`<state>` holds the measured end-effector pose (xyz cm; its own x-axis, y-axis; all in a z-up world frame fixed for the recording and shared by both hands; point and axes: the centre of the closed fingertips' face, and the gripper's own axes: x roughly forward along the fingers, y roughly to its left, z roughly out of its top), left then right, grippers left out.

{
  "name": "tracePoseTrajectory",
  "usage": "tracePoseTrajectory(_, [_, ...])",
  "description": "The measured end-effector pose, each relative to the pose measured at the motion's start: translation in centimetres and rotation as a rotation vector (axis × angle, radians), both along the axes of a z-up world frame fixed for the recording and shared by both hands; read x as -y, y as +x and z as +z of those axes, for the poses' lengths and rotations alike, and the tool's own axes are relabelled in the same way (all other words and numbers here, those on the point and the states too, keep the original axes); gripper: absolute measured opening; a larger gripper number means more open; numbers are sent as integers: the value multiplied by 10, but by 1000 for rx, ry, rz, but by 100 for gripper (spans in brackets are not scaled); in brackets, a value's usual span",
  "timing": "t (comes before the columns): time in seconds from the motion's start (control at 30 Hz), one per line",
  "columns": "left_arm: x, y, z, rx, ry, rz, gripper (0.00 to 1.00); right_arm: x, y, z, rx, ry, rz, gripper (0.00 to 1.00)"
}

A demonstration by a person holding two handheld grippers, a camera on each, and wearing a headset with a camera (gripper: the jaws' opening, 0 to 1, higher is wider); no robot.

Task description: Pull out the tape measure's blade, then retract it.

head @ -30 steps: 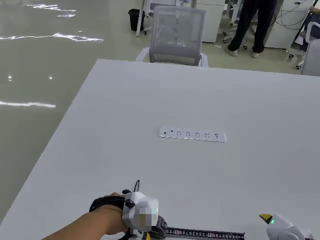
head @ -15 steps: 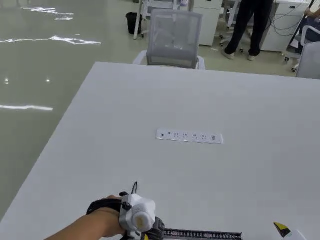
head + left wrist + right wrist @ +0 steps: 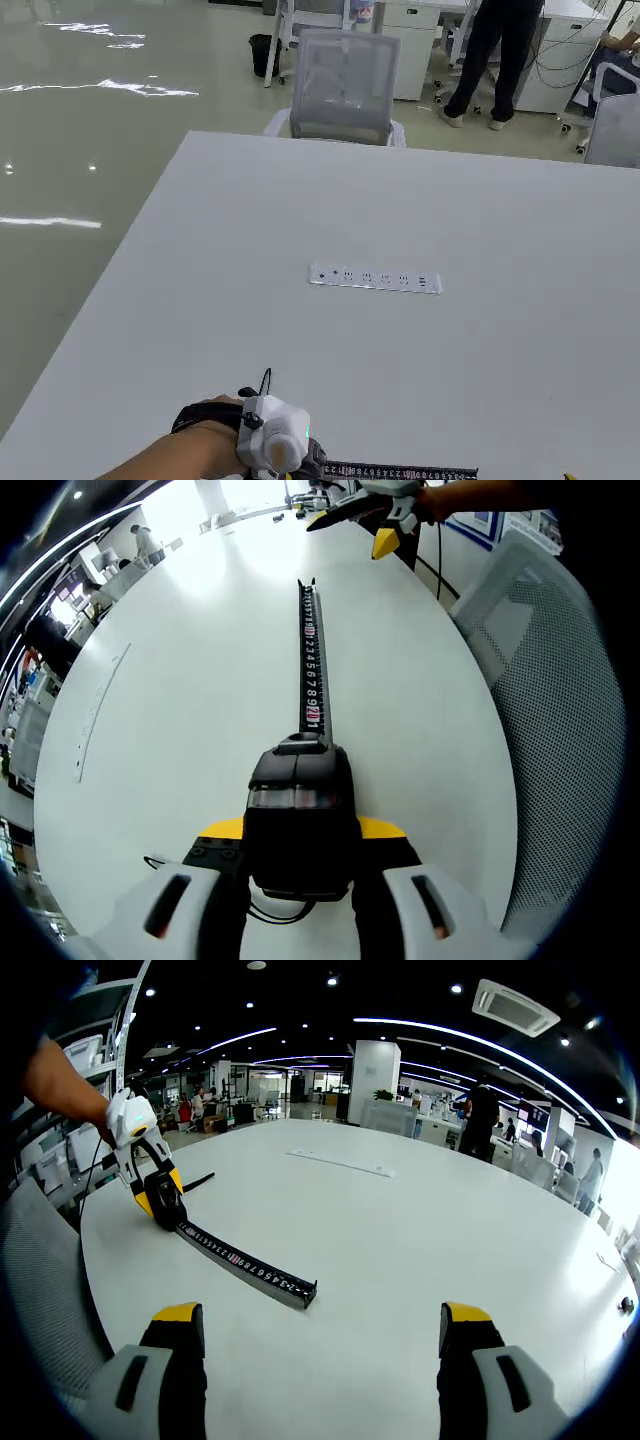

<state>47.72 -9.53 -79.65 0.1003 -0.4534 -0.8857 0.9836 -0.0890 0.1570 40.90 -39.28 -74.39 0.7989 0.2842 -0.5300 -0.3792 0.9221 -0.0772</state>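
At the bottom left of the head view, the person's hand [image 3: 205, 440] in a black strap holds the left gripper [image 3: 300, 462] low over the white table [image 3: 250, 250]. The jaws of this gripper are closed on the black case of the tape measure [image 3: 314, 462]. In the left gripper view the two yellow-tipped fingers [image 3: 222, 829] press the case [image 3: 300, 800] from both sides, and it sits on the table near the edge closest to the person.

From the case the blade [image 3: 400, 470] runs to the right, flat on the table, with its numbers facing up. In the left gripper view the blade [image 3: 311, 650] goes straight away from the case, and its end hook is free on the surface. The right gripper [image 3: 372, 525] is a little beyond this end and does not touch it.

In the right gripper view the right gripper [image 3: 322, 1322] is wide open and grips nothing. The end of the blade [image 3: 250, 1263] lies on the table just in front of the gap between its jaws. Further left in that view the left gripper [image 3: 158, 1198] clamps the case.

A white power strip [image 3: 375, 279] lies in the middle of the table, well apart from the tape measure. Behind the far edge stands a grey mesh office chair [image 3: 345, 75], and to its right a person [image 3: 495, 50] in dark trousers stands by the desks.
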Motion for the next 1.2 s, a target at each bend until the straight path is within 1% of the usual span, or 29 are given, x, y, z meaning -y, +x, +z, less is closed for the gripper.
tracePoseTrajectory(0.1, [0,0,1,-4,-10,4,36,-2,-6,-2,-9,1,-2,100])
tracePoseTrajectory(0.13, [-1,0,2,-10,-11,9,36,-1,-7,-2,-11,-1,-2,100])
tracePoseTrajectory(0.17, [-3,1,4,-21,-22,37,40,-2,-8,-2,-13,0,-2,100])
tracePoseTrajectory(0.2, [-2,6,8,-29,-62,90,48,-4,-9,-2,-16,0,-2,100])
tracePoseTrajectory(0.23, [-1,9,12,-40,-98,128,57,-4,-9,-2,-18,-3,-1,100])
tracePoseTrajectory(0.27, [-3,14,20,-59,-136,181,65,-5,-10,-2,-18,-6,2,100])
tracePoseTrajectory(0.33, [-9,18,27,-76,-166,225,68,-5,-10,-2,-23,-7,3,100])
tracePoseTrajectory(0.37, [-16,20,30,-79,-178,245,69,-6,-10,-2,-31,-9,2,100])
tracePoseTrajectory(0.4, [-23,21,32,-92,-183,273,70,-7,-10,-2,-33,-14,0,100])
tracePoseTrajectory(0.43, [-27,21,34,-100,-184,286,70,-7,-10,-2,-34,-13,1,100])
tracePoseTrajectory(0.5, [-36,25,38,-99,-204,319,74,-8,-9,-2,-35,-12,2,100])
tracePoseTrajectory(0.57, [-44,28,44,-100,-243,376,79,-11,-8,-2,-40,-14,8,100])
tracePoseTrajectory(0.6, [-48,27,48,-117,-267,402,80,-12,-7,-1,-40,-15,10,100])
tracePoseTrajectory(0.63, [-51,27,50,-119,-282,419,82,-12,-7,0,-40,-16,12,100])
tracePoseTrajectory(0.67, [-56,28,52,-111,-298,438,85,-14,-7,1,-40,-16,15,100])
tracePoseTrajectory(0.73, [-62,27,55,-107,-318,461,89,-15,-7,2,-43,-18,18,100])
tracePoseTrajectory(0.77, [-67,26,58,-107,-342,488,92,-15,-7,2,-43,-19,22,100])
tracePoseTrajectory(0.83, [-74,26,60,-91,-356,512,97,-15,-7,2,-48,-20,27,100])
tracePoseTrajectory(0.87, [-79,25,63,-88,-377,539,99,-15,-8,0,-58,-22,29,100])
tracePoseTrajectory(0.9, [-81,24,65,-95,-402,559,99,-15,-9,0,-61,-24,30,100])
tracePoseTrajectory(0.93, [-86,22,67,-110,-429,589,99,-14,-9,0,-63,-27,31,100])
tracePoseTrajectory(1.0, [-93,19,70,-105,-453,619,99,-14,-10,1,-62,-27,33,100])
tracePoseTrajectory(1.03, [-99,15,72,-97,-457,627,99,-14,-11,1,-61,-26,33,100])
tracePoseTrajectory(1.07, [-102,13,73,-97,-467,639,99,-14,-11,1,-61,-27,34,100])
tracePoseTrajectory(1.13, [-112,9,74,-99,-491,688,99,-15,-13,3,-60,-25,40,100])
tracePoseTrajectory(1.17, [-115,8,76,-91,-514,707,99,-15,-14,4,-63,-24,42,100])
tracePoseTrajectory(1.2, [-120,6,77,-96,-533,732,99,-16,-16,3,-67,-18,43,100])
